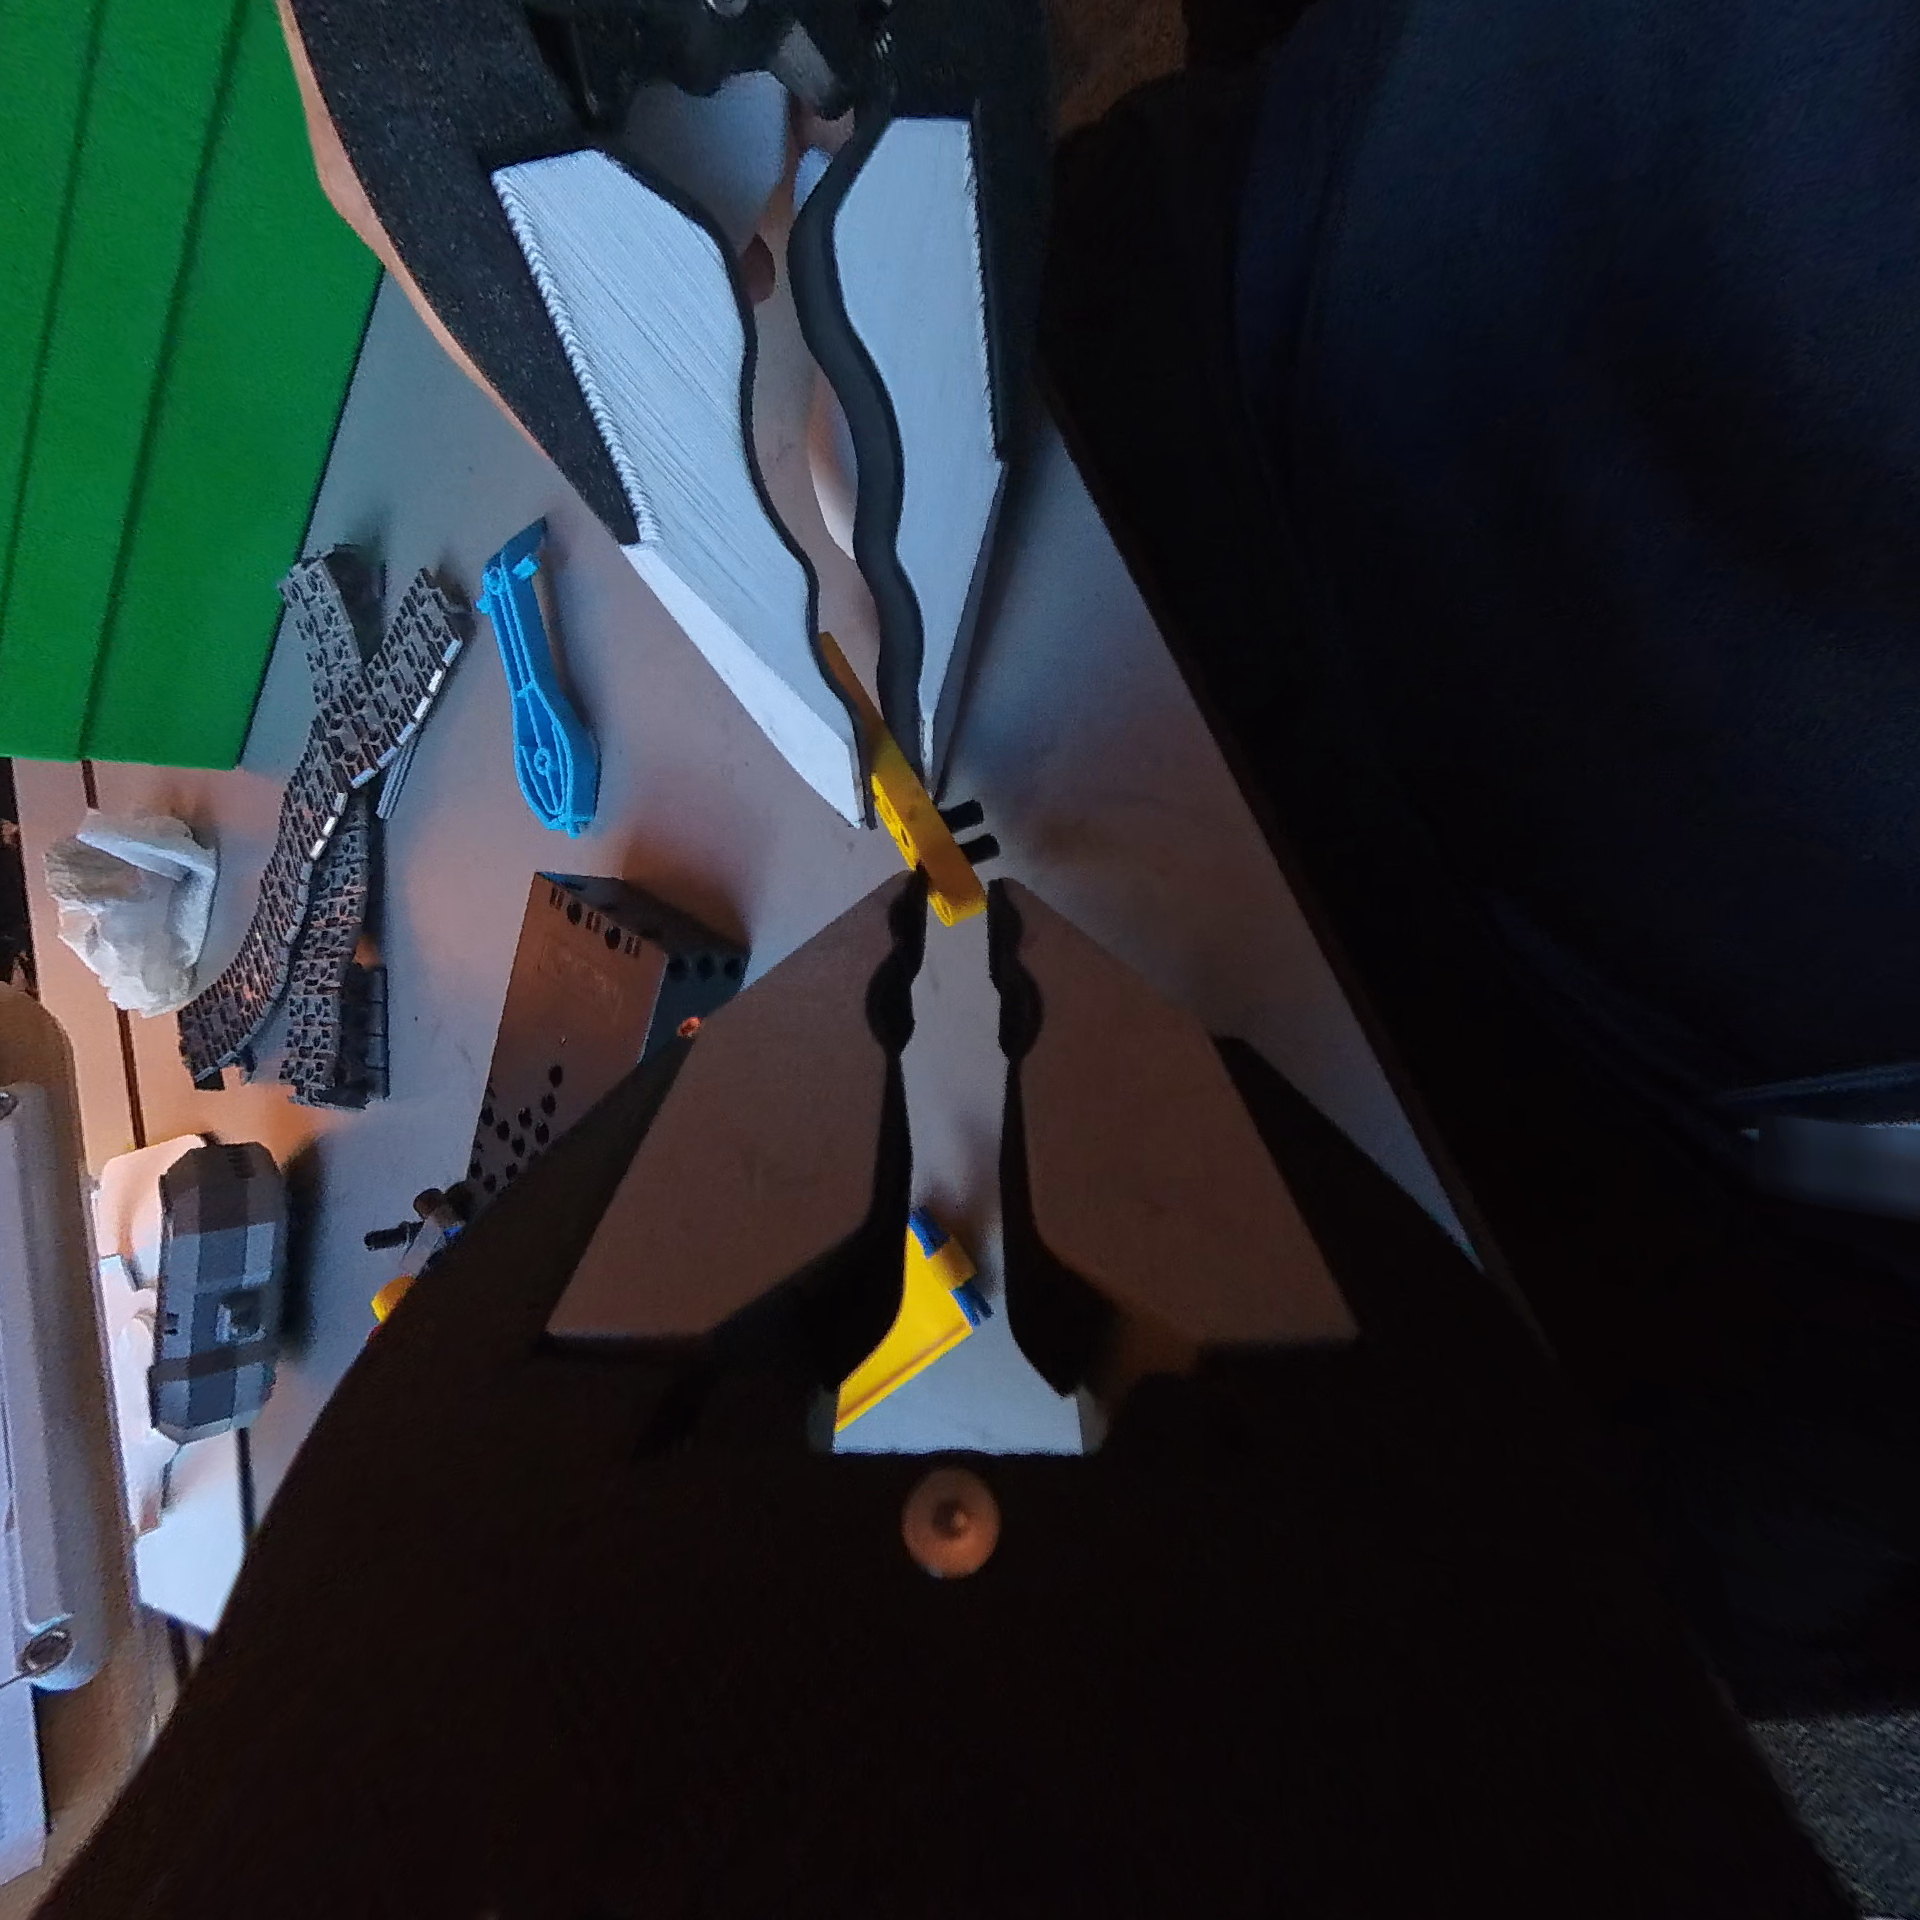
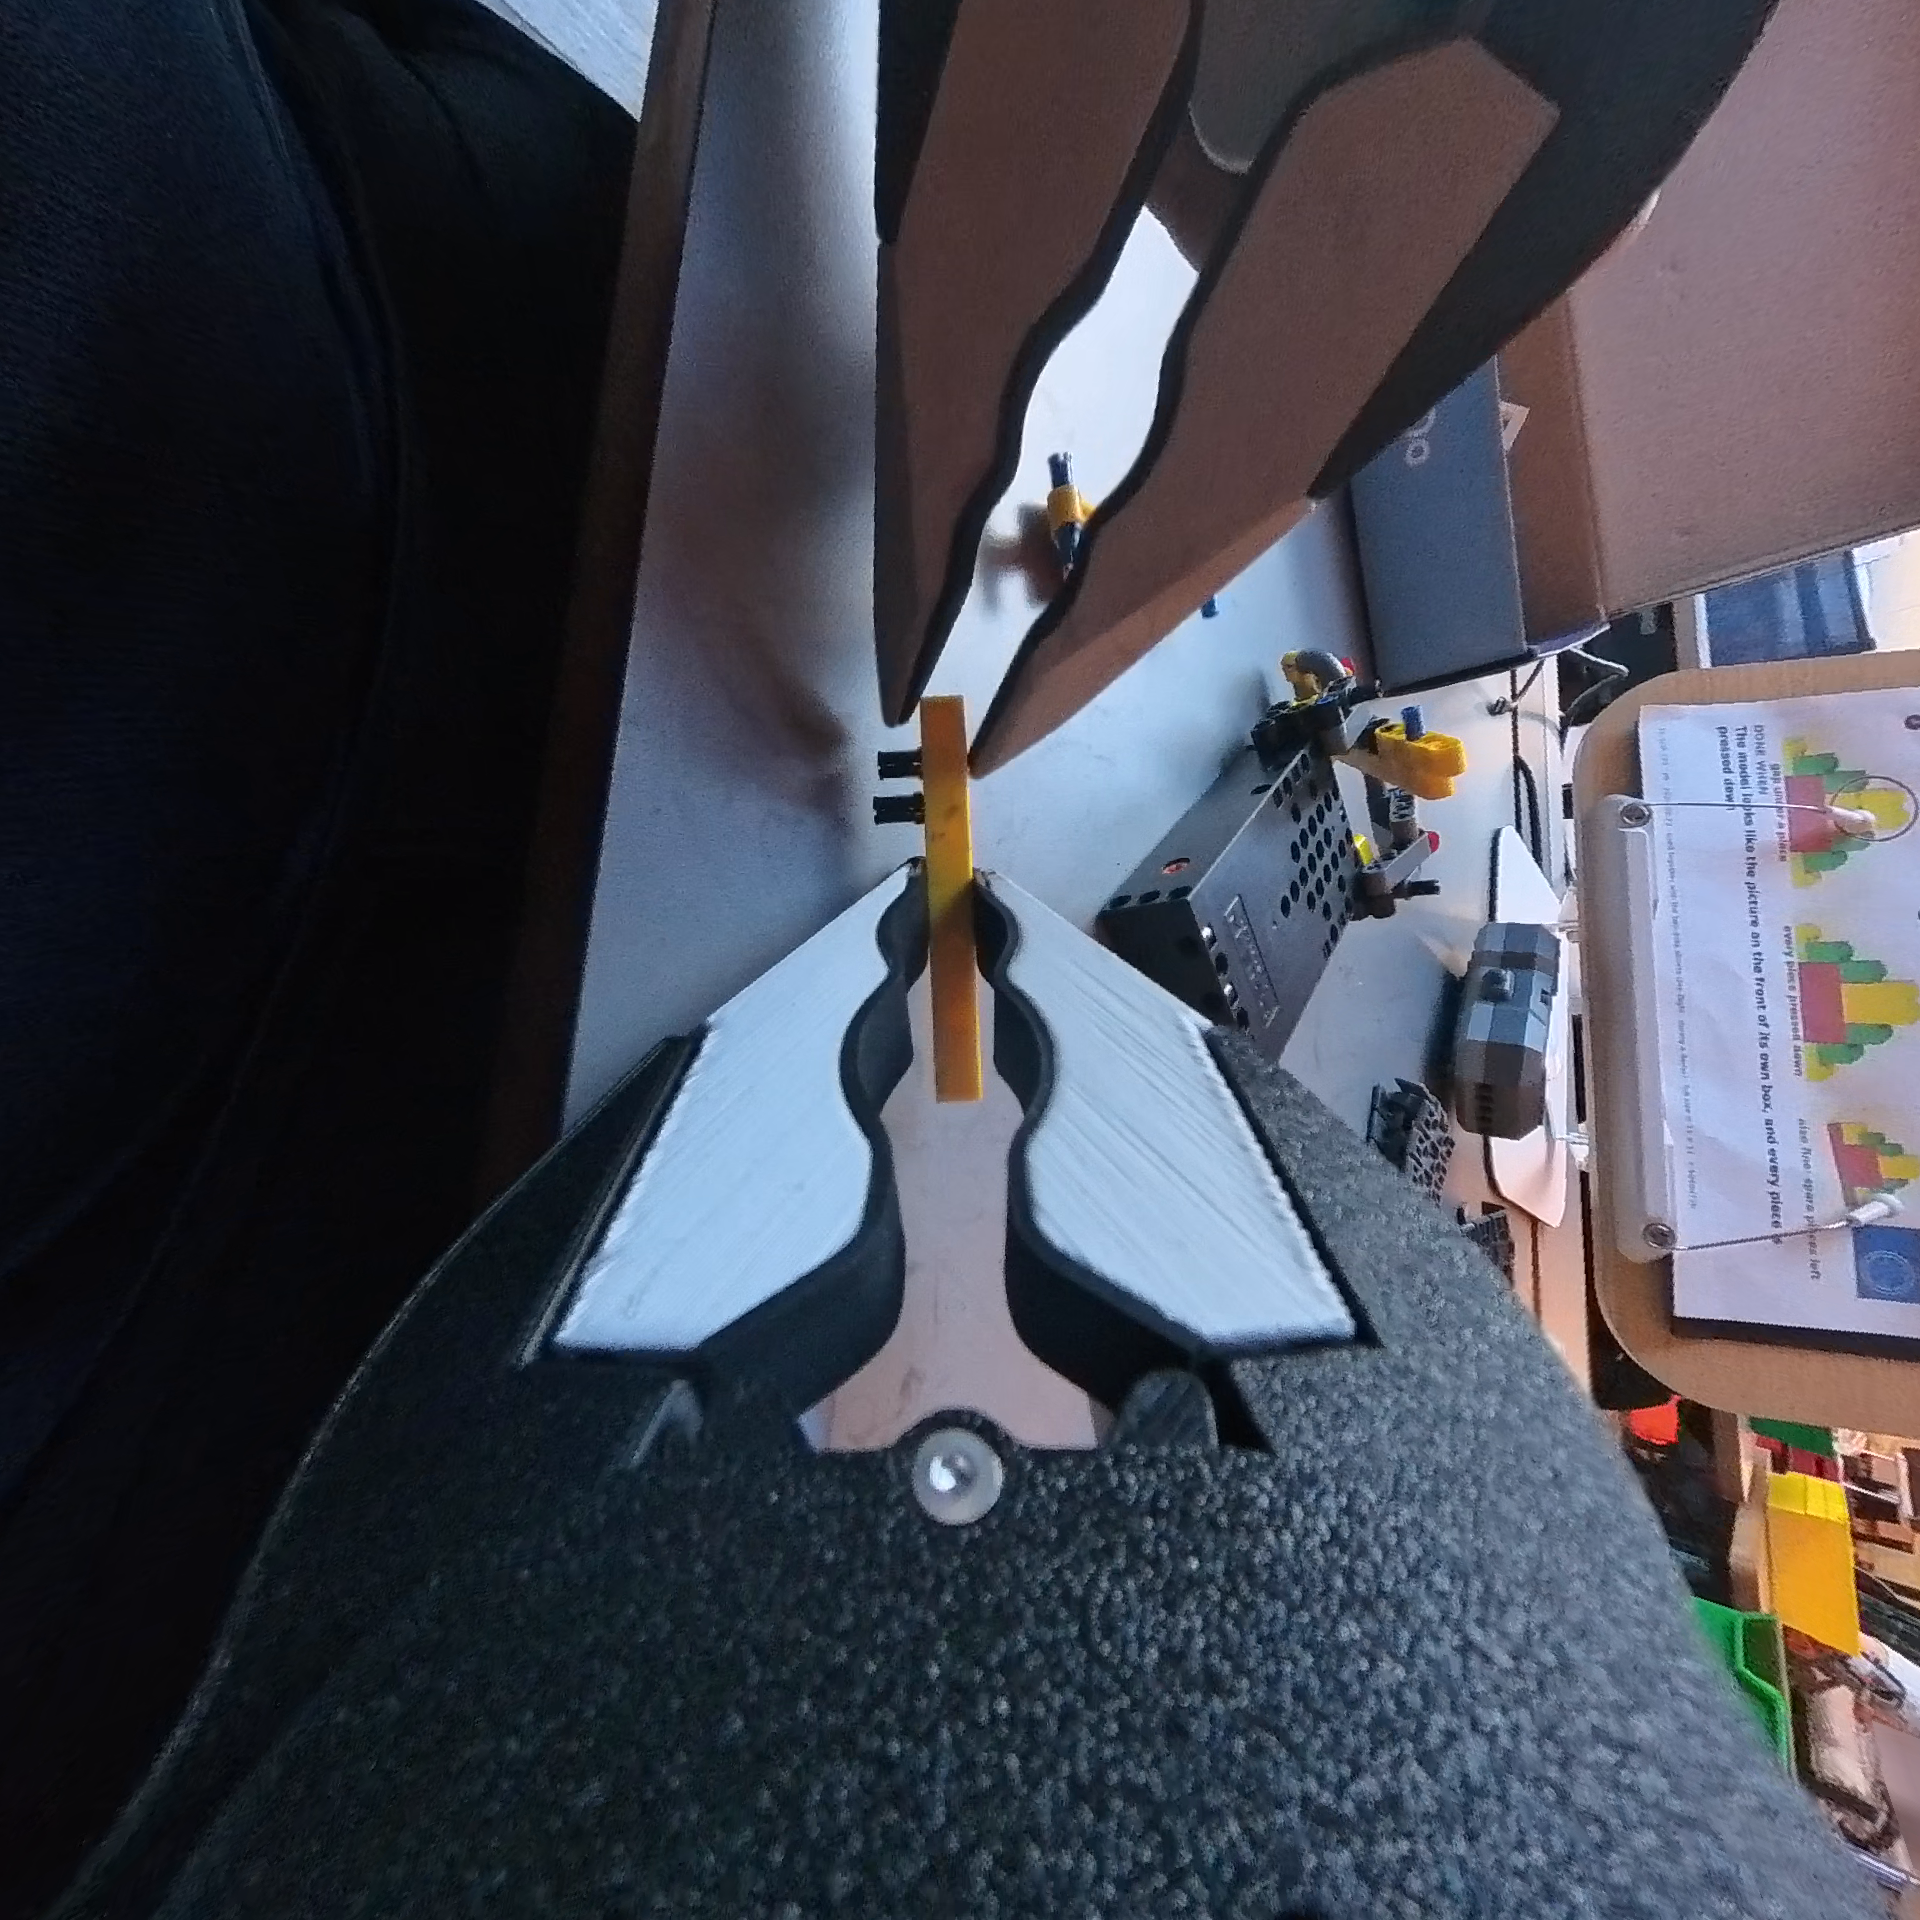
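My right gripper (image 2: pixel 948 883), with white fingers, is shut on a flat yellow beam (image 2: pixel 954 987) and holds it above the white table (image 2: pixel 727 623) near its edge. Two black pins (image 2: pixel 896 784) stick out of the beam's side. My left gripper (image 1: pixel 956 885), with brown fingers, faces the right one tip to tip. Its jaws straddle the beam's free end (image 1: pixel 951 902) with a small gap. In the left wrist view the right gripper (image 1: pixel 900 795) comes in from above with the beam (image 1: pixel 914 821) and its pins (image 1: pixel 975 831). In the right wrist view the left gripper (image 2: pixel 932 743) reaches down from the top.
A dark perforated box (image 1: pixel 582 1018) with small parts on it (image 2: pixel 1392 769), grey track strips (image 1: pixel 322 831), a blue piece (image 1: pixel 535 686), a grey blocky unit (image 1: pixel 218 1309) and a yellow-blue piece (image 1: pixel 920 1309) lie on the table. A green box (image 1: pixel 156 364) and a clipboard with a sheet (image 2: pixel 1766 987) are farther off. A person's dark clothing (image 2: pixel 260 727) is beside the table edge. My left and right fingertips are right by each other.
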The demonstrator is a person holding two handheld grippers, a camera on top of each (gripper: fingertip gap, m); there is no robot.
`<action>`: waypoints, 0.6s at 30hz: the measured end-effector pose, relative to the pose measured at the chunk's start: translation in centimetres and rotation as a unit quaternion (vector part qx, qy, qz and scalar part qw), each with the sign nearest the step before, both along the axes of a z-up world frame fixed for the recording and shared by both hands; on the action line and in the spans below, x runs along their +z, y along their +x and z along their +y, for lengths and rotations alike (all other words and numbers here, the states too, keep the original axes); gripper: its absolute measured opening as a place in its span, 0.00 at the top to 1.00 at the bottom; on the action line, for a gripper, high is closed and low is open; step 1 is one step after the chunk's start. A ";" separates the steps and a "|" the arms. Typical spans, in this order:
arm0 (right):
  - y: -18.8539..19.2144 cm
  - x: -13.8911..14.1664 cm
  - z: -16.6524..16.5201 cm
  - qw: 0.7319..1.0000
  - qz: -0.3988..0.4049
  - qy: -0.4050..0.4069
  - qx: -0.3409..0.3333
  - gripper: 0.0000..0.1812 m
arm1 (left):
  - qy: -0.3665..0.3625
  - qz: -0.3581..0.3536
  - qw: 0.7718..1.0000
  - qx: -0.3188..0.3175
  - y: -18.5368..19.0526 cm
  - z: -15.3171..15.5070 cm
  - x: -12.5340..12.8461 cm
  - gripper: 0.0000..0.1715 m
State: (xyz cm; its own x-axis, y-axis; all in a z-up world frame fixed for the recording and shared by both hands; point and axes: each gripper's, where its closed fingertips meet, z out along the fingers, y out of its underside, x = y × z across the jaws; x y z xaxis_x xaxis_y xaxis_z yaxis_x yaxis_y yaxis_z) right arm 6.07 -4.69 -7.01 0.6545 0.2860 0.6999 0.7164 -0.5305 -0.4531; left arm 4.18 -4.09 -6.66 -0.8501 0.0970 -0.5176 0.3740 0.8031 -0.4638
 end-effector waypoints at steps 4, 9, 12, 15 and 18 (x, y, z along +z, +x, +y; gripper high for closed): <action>0.0 0.0 0.0 1.000 -0.005 0.005 -0.002 0.97 | 0.004 -0.003 1.000 -0.001 0.1 0.0 -0.2 0.94; -0.1 0.0 0.1 1.000 -0.013 0.013 0.001 0.97 | 0.007 -0.013 1.000 -0.005 0.1 0.1 -0.1 0.94; -0.1 0.0 0.2 1.000 -0.012 0.015 0.002 0.97 | 0.006 -0.017 1.000 -0.006 0.1 0.1 -0.1 0.95; -0.1 0.0 0.2 1.000 -0.011 0.016 0.002 0.97 | 0.008 -0.020 1.000 -0.006 0.1 0.2 -0.1 0.95; -0.1 0.0 0.3 1.000 -0.012 0.017 0.004 0.97 | 0.014 -0.028 0.999 -0.006 0.1 0.2 -0.1 0.95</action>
State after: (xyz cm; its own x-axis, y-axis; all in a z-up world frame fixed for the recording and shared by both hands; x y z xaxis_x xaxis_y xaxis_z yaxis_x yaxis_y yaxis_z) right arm 5.92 -4.39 -6.97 0.6351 0.2670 0.7248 0.7312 -0.5103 -0.4527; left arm 4.23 -3.85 -6.75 -0.8184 0.1217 -0.5617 0.4083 0.8109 -0.4192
